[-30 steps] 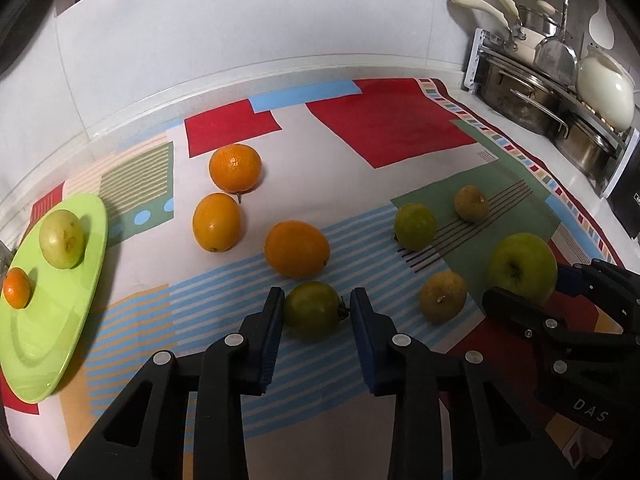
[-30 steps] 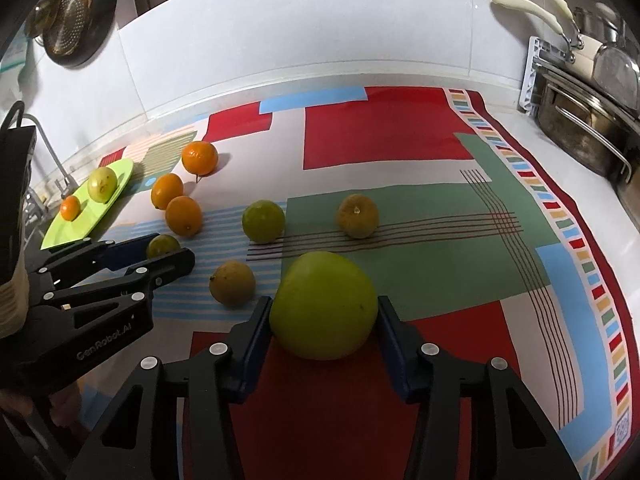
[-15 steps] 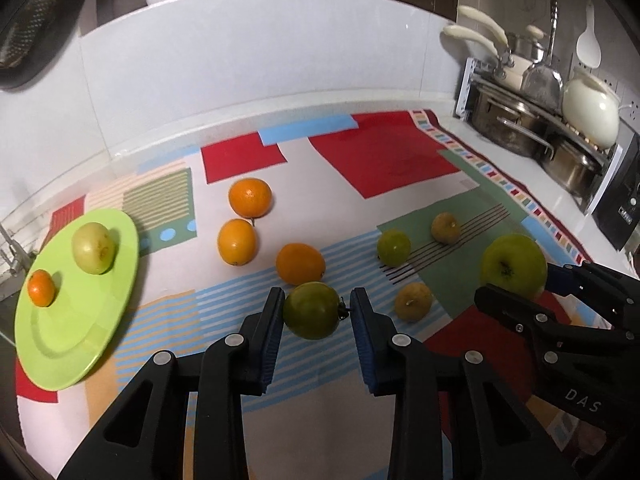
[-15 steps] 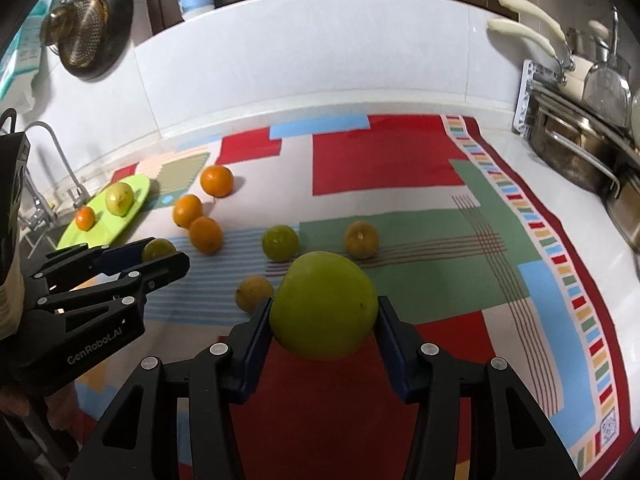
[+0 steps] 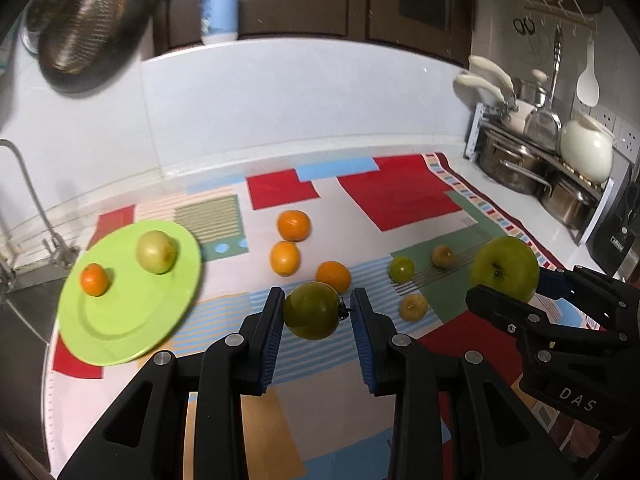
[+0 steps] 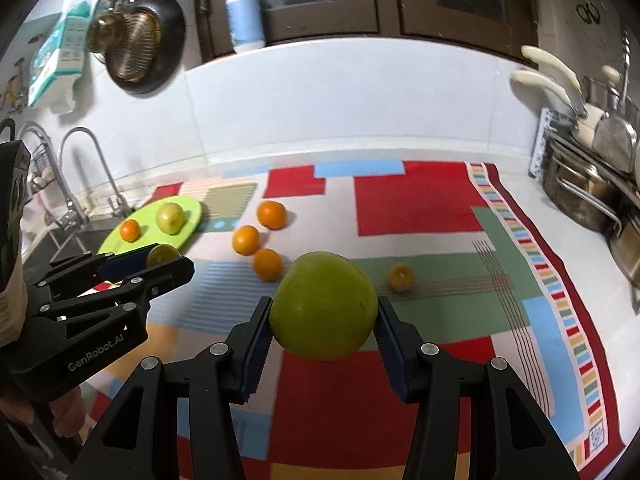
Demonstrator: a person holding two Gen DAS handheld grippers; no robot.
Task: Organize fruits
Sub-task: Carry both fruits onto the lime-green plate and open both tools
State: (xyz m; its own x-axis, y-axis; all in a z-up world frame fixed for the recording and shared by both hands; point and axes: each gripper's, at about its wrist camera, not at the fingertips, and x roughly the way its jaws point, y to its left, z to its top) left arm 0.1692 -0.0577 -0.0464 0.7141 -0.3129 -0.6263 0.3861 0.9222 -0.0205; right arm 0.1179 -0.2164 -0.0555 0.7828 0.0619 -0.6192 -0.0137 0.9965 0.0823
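Both tools have risen off the worktop (image 5: 472,168): left tool (image 5: 316,312) clamps a dark-green fruit (image 5: 312,310), right tool (image 6: 324,312) a big green apple (image 6: 324,306).

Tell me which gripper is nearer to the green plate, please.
Left. The left gripper, holding a small green fruit, sits just beside the green plate. The right gripper, holding a big green apple, is farther away.

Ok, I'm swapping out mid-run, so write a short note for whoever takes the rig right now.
Left gripper: shut on the small green fruit, clear of the cloth.
Right gripper: shut on the big green apple, also lifted.
Done: an orange and a pale green fruit sit on the green plate.
Left: both held fruits, plus three oranges and three small fruits on the cloth.
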